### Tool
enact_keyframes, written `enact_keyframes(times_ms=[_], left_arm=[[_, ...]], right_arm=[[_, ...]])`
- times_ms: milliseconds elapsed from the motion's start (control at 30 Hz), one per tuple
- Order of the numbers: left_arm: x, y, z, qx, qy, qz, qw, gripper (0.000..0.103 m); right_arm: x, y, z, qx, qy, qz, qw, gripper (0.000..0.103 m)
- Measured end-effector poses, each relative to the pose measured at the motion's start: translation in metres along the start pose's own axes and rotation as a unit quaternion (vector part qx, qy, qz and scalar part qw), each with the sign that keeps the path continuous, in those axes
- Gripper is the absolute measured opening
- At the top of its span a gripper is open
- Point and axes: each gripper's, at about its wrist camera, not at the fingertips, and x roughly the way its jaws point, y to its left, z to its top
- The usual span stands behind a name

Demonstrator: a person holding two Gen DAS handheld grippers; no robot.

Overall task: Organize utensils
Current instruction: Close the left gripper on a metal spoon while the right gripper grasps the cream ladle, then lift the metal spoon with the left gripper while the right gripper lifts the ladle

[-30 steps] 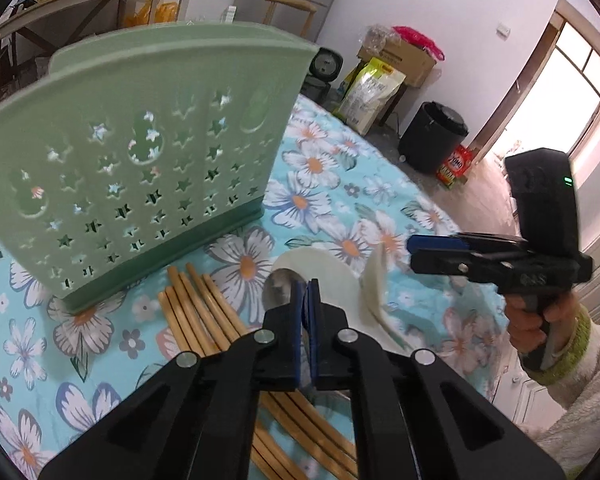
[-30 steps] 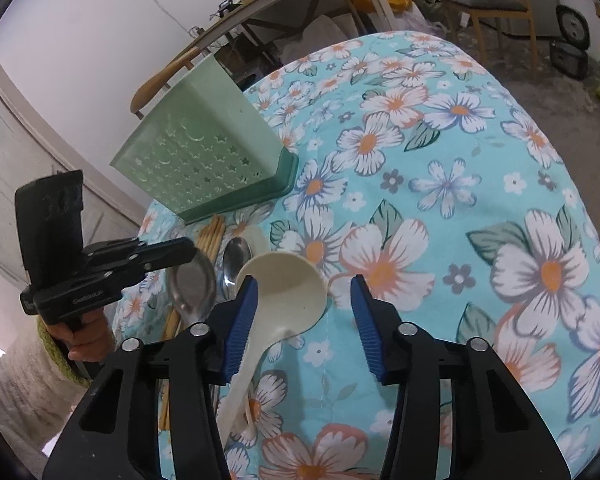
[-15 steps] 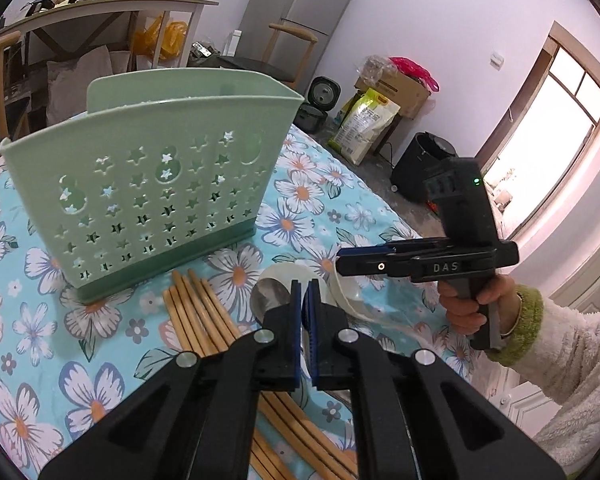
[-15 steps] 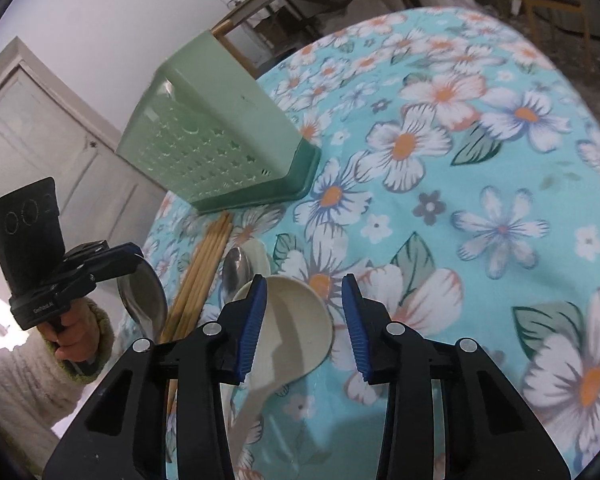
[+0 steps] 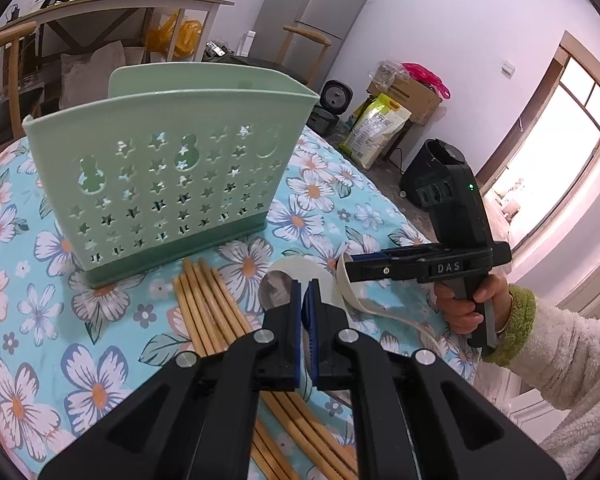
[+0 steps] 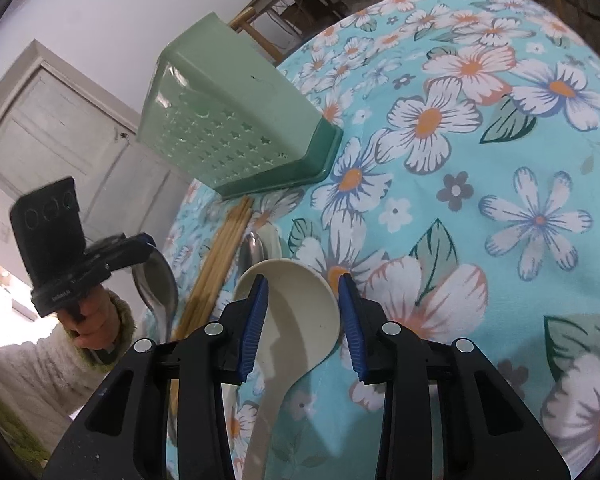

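Table (image 5: 332, 200): covered by a turquoise flowered cloth, on which every utensil and the caddy are carried.
Caddy (image 5: 172, 168): green plastic, pierced with stars, stood upright at the far side of the utensils; no utensil can be seen inside it.
Chopsticks (image 5: 208, 304): a wooden bundle, laid flat just in front of the caddy.
Left tongs (image 5: 305, 296): pressed shut on a metal spoon (image 6: 158, 280), which is held up clear of the cloth beside the chopsticks.
Small spoon (image 6: 251, 245): metal, left lying between the chopsticks and the ladle.
Ladle (image 6: 300, 304): cream plastic, lying on the cloth with its bowl toward the caddy.
Right tongs (image 6: 303, 300): jaws are being closed, with the ladle's bowl between them; the pads are not yet pressed against it.
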Motion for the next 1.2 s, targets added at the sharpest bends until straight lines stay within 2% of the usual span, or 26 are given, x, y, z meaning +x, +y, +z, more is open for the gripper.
enact_keyframes(times_ms=[33,67,167,267,500,633,800,900,1000,1033,1067,1100,1200], left_arm=[[-0.001,0.000,-0.001,-0.002,-0.001,0.004,1.0000,0.003],[-0.001,0.001,-0.002,-0.005,-0.003,0.006,1.0000,0.003],[-0.005,0.004,-0.004,-0.018,-0.007,0.015,0.9997,0.003],[-0.009,0.007,-0.007,-0.031,-0.009,0.028,0.9991,0.003],[-0.031,0.006,-0.004,-0.055,-0.028,0.055,0.9966,0.003],[-0.069,-0.002,0.000,-0.059,-0.069,0.077,0.9929,0.003],[-0.128,-0.016,0.020,-0.048,-0.139,0.112,0.9828,0.003],[-0.166,-0.023,0.038,-0.040,-0.195,0.141,0.9697,0.003],[-0.200,-0.028,0.059,-0.036,-0.256,0.183,0.9483,0.003],[-0.210,-0.029,0.068,-0.034,-0.277,0.205,0.9380,0.003],[-0.216,-0.028,0.073,-0.035,-0.290,0.218,0.9312,0.003],[-0.220,-0.028,0.077,-0.037,-0.299,0.228,0.9257,0.003],[-0.224,-0.028,0.093,-0.017,-0.335,0.286,0.8977,0.002]], right_arm=[[0.001,-0.003,0.002,0.005,0.002,0.007,1.000,0.034],[0.003,-0.004,0.003,0.008,0.006,0.015,1.000,0.029],[0.002,-0.004,0.003,0.003,0.011,-0.006,1.000,0.009],[-0.001,0.002,0.000,-0.005,0.005,-0.034,0.999,0.003],[-0.021,0.041,-0.012,-0.054,-0.018,-0.109,0.992,0.002],[-0.043,0.072,-0.014,-0.080,-0.044,-0.151,0.984,0.002],[-0.093,0.126,0.001,-0.126,-0.113,-0.181,0.969,0.002],[-0.119,0.165,0.022,-0.154,-0.178,-0.173,0.956,0.002],[-0.131,0.199,0.044,-0.177,-0.235,-0.171,0.940,0.002],[-0.133,0.209,0.052,-0.184,-0.250,-0.173,0.935,0.002],[-0.133,0.220,0.061,-0.190,-0.269,-0.172,0.928,0.002],[-0.131,0.228,0.070,-0.192,-0.281,-0.166,0.926,0.002],[-0.121,0.240,0.094,-0.188,-0.303,-0.151,0.922,0.002]])
